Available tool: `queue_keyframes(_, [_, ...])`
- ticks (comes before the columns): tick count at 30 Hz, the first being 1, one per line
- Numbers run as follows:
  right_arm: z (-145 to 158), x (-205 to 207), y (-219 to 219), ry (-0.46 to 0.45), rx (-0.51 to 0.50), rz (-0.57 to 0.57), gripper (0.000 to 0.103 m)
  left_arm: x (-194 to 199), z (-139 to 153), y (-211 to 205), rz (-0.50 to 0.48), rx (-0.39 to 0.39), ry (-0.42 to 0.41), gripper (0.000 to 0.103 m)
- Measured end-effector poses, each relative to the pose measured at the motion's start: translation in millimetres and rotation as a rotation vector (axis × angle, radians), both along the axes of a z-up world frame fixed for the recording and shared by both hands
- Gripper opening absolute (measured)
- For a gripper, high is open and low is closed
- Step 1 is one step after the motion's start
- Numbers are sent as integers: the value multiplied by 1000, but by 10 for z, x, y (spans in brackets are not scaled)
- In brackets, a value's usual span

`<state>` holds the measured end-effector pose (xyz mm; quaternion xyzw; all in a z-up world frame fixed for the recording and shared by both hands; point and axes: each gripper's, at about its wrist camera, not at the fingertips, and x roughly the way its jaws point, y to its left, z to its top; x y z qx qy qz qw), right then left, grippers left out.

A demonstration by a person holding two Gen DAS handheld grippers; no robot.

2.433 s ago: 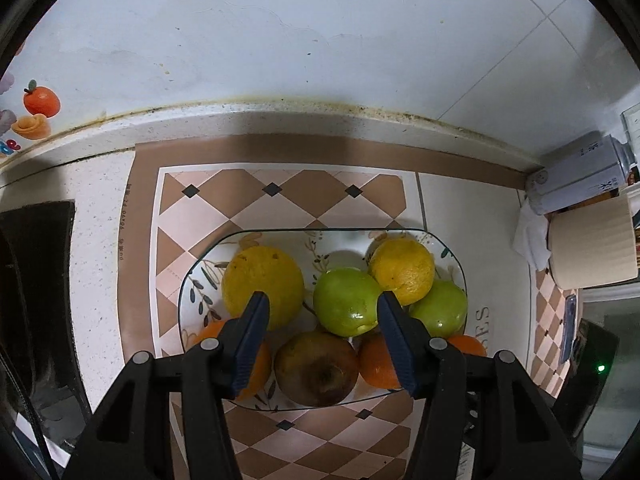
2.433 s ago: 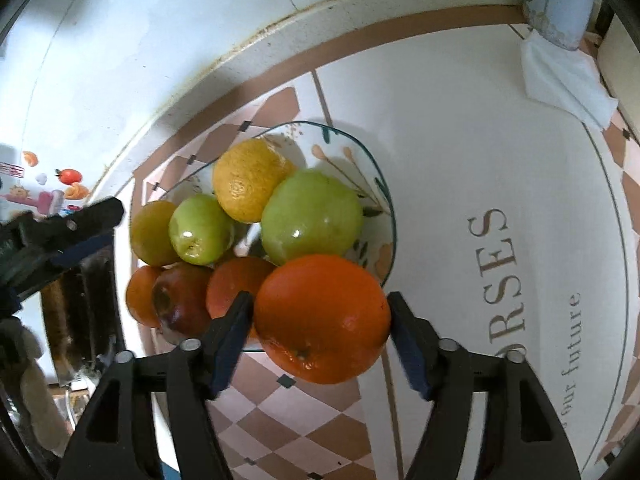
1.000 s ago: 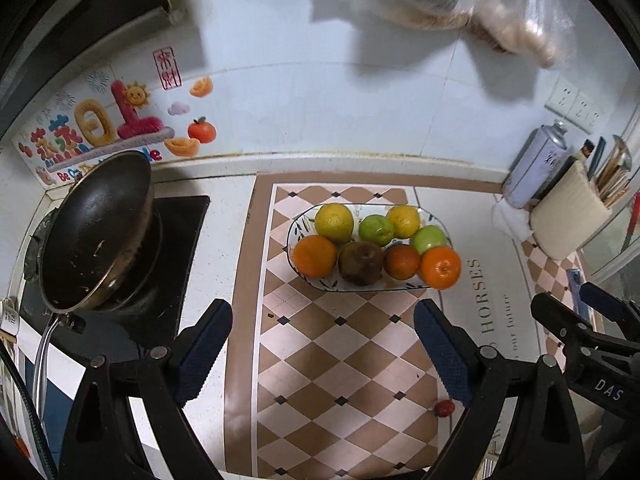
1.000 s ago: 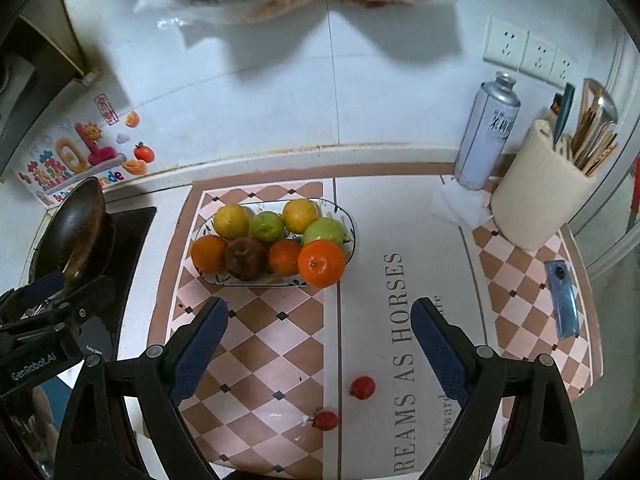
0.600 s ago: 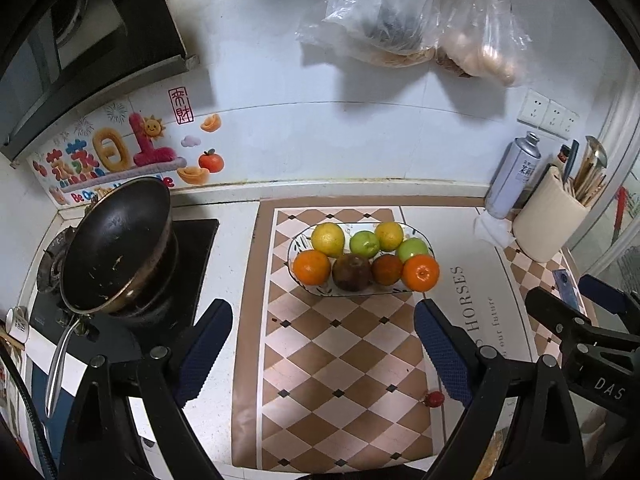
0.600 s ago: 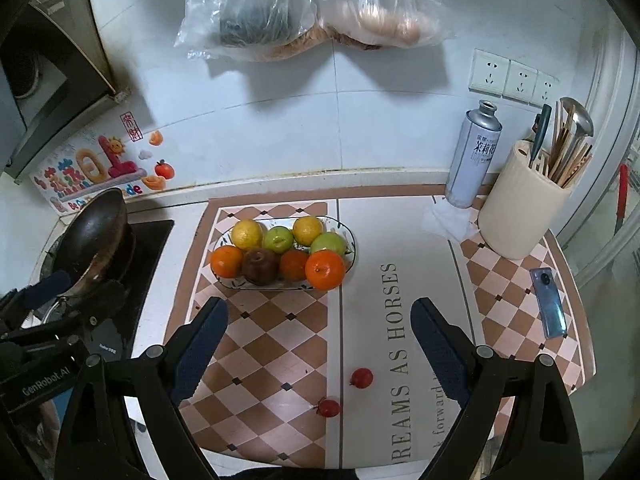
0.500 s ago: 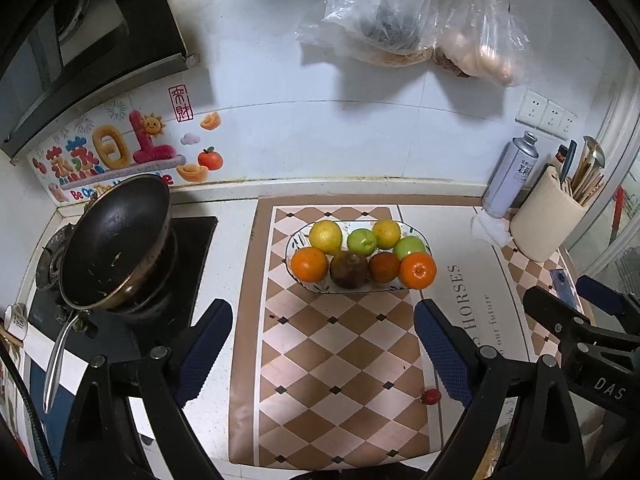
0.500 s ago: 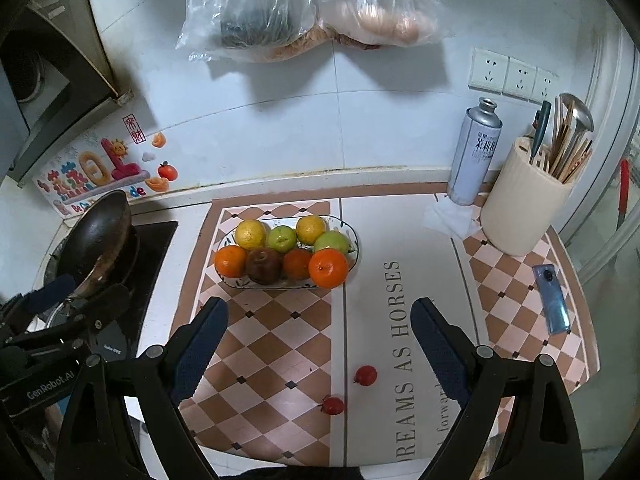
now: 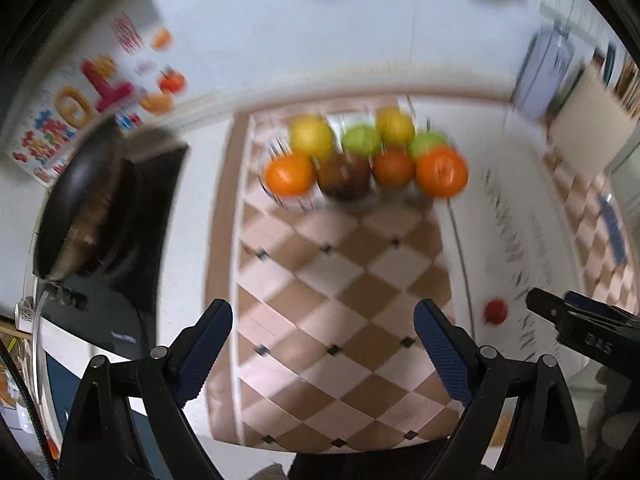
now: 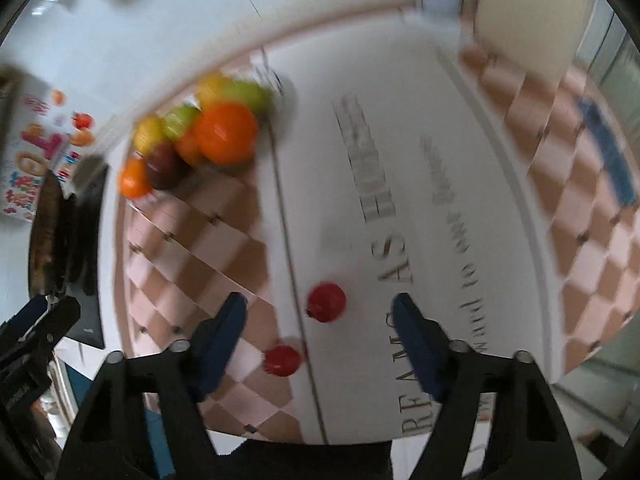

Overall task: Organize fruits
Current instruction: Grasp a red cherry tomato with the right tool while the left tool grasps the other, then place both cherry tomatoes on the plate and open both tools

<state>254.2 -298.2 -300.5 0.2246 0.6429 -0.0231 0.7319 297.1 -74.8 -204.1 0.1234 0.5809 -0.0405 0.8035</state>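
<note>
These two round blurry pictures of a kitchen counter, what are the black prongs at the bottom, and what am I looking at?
A person holds a handheld gripper in each hand, each with a wide-angle camera looking along its two prongs. One picture is from the left gripper, the other from the right gripper. Both are open and hold nothing; the right one's jaws have just been closing. On the checkered mat sits a fruit bowl with oranges, green and yellow fruit. Two small red fruits lie loose: one ahead of the right gripper, another nearer. A pan sits at the left. The blur comes from movement.
</note>
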Motion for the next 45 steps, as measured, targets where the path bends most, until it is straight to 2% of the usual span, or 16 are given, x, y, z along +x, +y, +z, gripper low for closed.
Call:
queue_keyframes(5, [-430, 54, 57, 39, 26, 13, 64, 48, -530, -183, -11, 24, 153, 93])
queue_keyframes(6, [-504, 64, 78, 45, 28, 24, 56, 52, -596, -198, -9, 24, 169, 93])
queue_keyframes(7, [-531, 75, 92, 51, 31, 31, 54, 51, -679, -225, -10, 23, 190, 93])
queue_keyframes(8, [-493, 79, 106, 14, 12, 41, 47, 47, -726, -242, -11, 21, 205, 93])
queue_keyframes(9, [-486, 91, 118, 13, 9, 56, 32, 39, -772, -263, -13, 19, 220, 93])
queue_keyframes(15, [-316, -62, -152, -27, -8, 6, 32, -39, -876, -450, -50, -47, 279, 93])
queue_keyframes(20, [-214, -196, -367, -24, -20, -36, 32, -205, -986, -742, -122, -136, 363, 93])
queue_keyframes(23, [-200, -267, -458, -17, -27, -56, 32, -308, -1065, -931, -179, -155, 392, 93])
queue_keyframes(25, [-197, -307, -499, -15, -25, -69, 32, -349, -1125, -1043, -215, -153, 404, 85])
queue_keyframes(27, [-209, -352, -510, -13, -25, -79, 33, -384, -1195, -1118, -235, -147, 422, 72])
queue_keyframes(29, [-205, -382, -535, -12, -24, -86, 33, -420, -1267, -1184, -251, -141, 440, 53])
queue_keyframes(30, [-198, -393, -546, -14, -25, -88, 33, -432, -1292, -1203, -257, -137, 445, 48])
queue_keyframes(31, [-187, -400, -553, -16, -28, -88, 33, -449, -1318, -1218, -263, -136, 449, 36])
queue_keyframes(33, [-171, -391, -558, -18, -31, -87, 33, -457, -1308, -1230, -272, -139, 440, 27])
queue_keyframes(39, [-88, -323, -521, -38, -34, -70, 33, -402, -1252, -1217, -256, -161, 419, 27])
queue_keyframes(45, [99, -150, -341, -94, -3, -29, 33, -229, -871, -936, -190, -240, 362, 27])
